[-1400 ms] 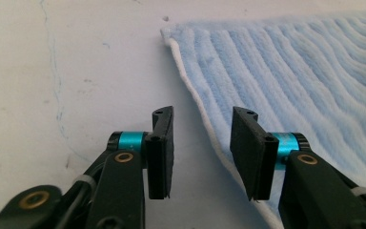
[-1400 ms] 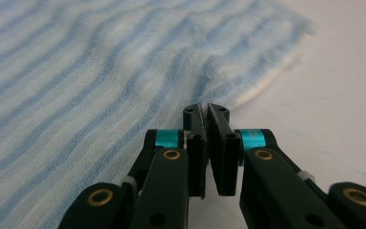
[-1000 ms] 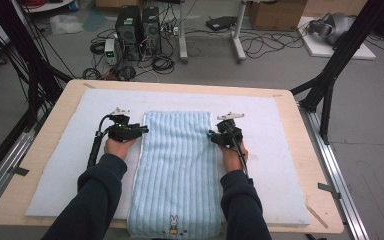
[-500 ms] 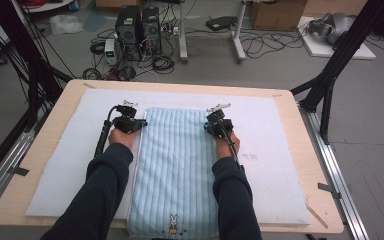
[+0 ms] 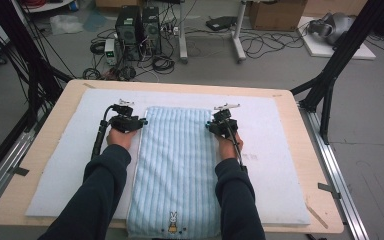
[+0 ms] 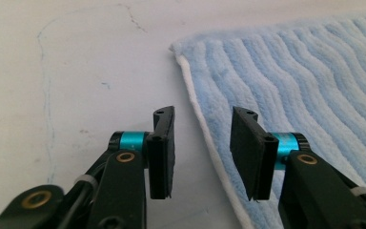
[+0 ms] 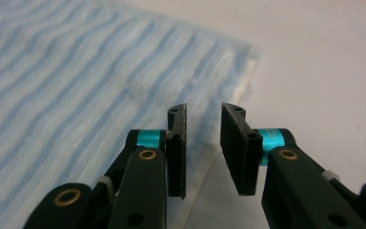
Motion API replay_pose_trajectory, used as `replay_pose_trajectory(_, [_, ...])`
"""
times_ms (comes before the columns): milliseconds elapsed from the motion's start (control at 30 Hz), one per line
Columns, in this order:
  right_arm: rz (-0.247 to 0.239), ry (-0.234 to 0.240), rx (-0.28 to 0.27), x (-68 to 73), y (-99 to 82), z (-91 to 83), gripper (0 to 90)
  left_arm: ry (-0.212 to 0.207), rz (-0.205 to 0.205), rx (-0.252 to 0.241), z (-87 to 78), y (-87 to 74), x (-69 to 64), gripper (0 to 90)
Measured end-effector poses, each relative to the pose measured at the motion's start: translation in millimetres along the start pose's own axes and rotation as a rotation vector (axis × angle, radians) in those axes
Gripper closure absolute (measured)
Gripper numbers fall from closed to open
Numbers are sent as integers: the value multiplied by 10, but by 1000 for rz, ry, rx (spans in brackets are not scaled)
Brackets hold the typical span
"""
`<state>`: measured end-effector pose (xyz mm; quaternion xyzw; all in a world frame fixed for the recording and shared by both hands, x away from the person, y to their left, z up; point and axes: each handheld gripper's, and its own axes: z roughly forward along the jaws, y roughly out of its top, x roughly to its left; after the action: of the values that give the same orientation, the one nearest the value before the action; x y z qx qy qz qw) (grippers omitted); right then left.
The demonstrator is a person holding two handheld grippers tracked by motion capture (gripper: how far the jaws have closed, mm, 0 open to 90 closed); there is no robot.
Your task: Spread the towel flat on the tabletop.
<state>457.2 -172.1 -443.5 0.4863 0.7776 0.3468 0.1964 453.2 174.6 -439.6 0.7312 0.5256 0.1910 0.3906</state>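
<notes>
A light blue striped towel (image 5: 180, 165) with a small rabbit mark at its near end lies flat on the white mat (image 5: 280, 150). My left gripper (image 5: 140, 121) is at the towel's far left corner. In the left gripper view its jaws (image 6: 204, 114) stand open after just opening, over the towel's white-piped edge (image 6: 305, 95), and pinch nothing. My right gripper (image 5: 211, 125) is at the far right corner. Its jaws (image 7: 204, 110) have also just been opening and are narrowly apart above the towel's edge (image 7: 76, 86), with nothing gripped.
The mat covers a wooden table (image 5: 55, 115). Black frame posts (image 5: 330, 85) stand at both far sides. Computer cases (image 5: 137, 25), cables and boxes lie on the floor beyond the table. The person's dark sleeves (image 5: 100, 195) come in from the bottom.
Both hands have shifted slightly toward the far end of the towel. The right gripper has moved inward to the towel's right edge. The towel still lies flat.
</notes>
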Motion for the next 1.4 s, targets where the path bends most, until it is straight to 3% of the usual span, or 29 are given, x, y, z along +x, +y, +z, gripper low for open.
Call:
replay_pose_trajectory(67, [-15,-15,2,33,-6,11,758,-49,15,31,28,-21,-31,706])
replay_pose_trajectory(100, [-12,-22,10,30,-3,4,832,-60,50,56,51,-41,-63,823])
replay_pose_trajectory(133, [-12,-22,10,30,-3,4,832,-60,50,56,51,-41,-63,869])
replay_pose_trajectory(167, [-21,-25,14,22,-1,1,866,-37,77,53,60,-31,-108,876])
replay_pose_trajectory(300, [-49,-79,7,43,6,16,871,-6,48,31,81,-20,-83,880])
replay_pose_trajectory(333, [-44,-110,-8,58,-6,29,844,-3,28,22,92,-23,-73,869])
replay_pose_trajectory(367, [-37,-120,-14,66,-7,29,780,0,-2,9,94,-29,-67,817])
replay_pose_trajectory(400, [-29,-122,-18,66,-9,15,735,6,-4,13,83,-25,-65,704])
replay_pose_trajectory(433, [-17,-103,-36,50,-16,-12,704,1,1,14,63,-24,-65,637])
replay_pose_trajectory(533, [38,-63,-92,-55,-68,-137,670,-28,20,8,-28,-24,-48,617])
replay_pose_trajectory(600, [65,-39,-102,-106,-112,-227,663,-51,7,-40,-117,-70,-44,624])
replay_pose_trajectory(767, [39,-2,-102,-150,-217,-391,663,-93,-6,-60,-246,-197,-28,632])
replay_pose_trajectory(833, [37,55,-82,-162,-293,-504,624,-143,-23,-72,-308,-270,-25,568])
replay_pose_trajectory(867, [26,74,-77,-152,-322,-544,622,-199,-31,-81,-378,-353,-48,550])
replay_pose_trajectory(933, [-12,100,-58,-103,-389,-629,621,-220,-11,-85,-446,-427,-73,541])
replay_pose_trajectory(1033, [-44,147,-33,-12,-488,-732,615,-241,4,-62,-534,-512,-110,547])
replay_pose_trajectory(1167, [-77,174,-20,113,-601,-839,655,-251,20,-52,-602,-580,-161,611])
replay_pose_trajectory(1267, [-86,186,6,204,-675,-879,688,-263,49,-11,-659,-676,-242,667])
replay_pose_trajectory(1400, [-108,174,48,300,-725,-860,713,-228,85,9,-677,-734,-303,716])
